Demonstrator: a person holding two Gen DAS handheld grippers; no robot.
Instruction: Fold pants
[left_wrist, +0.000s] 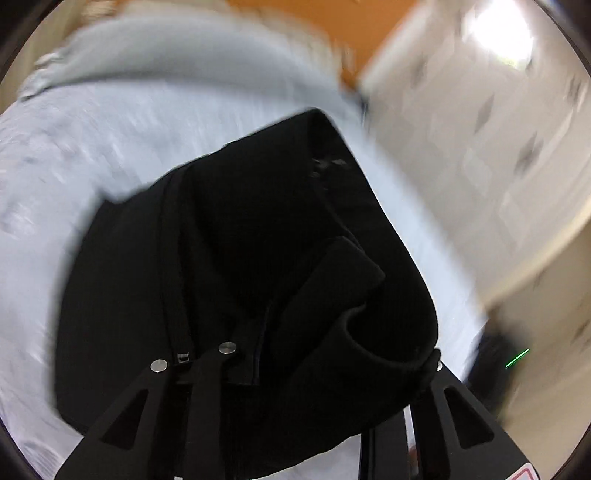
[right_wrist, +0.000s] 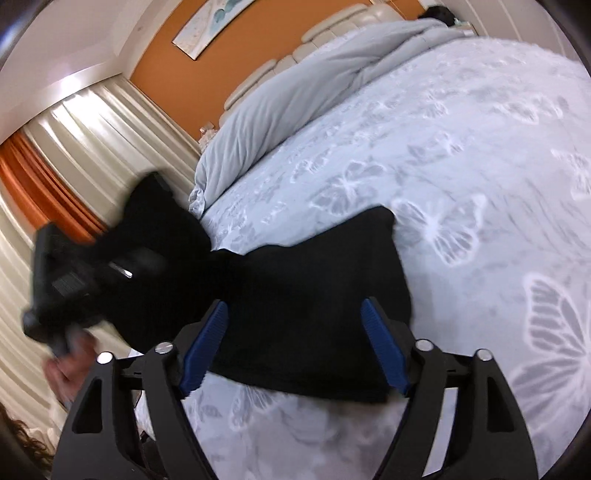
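Note:
The black pants (right_wrist: 317, 295) lie partly folded on the pale blue butterfly-print bedspread (right_wrist: 461, 166). My right gripper (right_wrist: 295, 343) is open, its blue pads (right_wrist: 384, 343) spread on either side of the pants' near edge, holding nothing. My left gripper shows at the left of the right wrist view (right_wrist: 122, 273), raised, with black cloth draped up to it. In the left wrist view the pants (left_wrist: 240, 258) fill the middle and cloth bunches over the fingers (left_wrist: 432, 365). The left gripper (left_wrist: 325, 373) looks shut on the pants. The view is blurred by motion.
A grey duvet (right_wrist: 295, 96) is bunched at the head of the bed by a padded headboard (right_wrist: 332, 29). An orange wall, cream curtains (right_wrist: 92, 122) and a tiled floor (left_wrist: 480, 147) surround the bed. The bed's edge (left_wrist: 424, 258) runs beside the pants.

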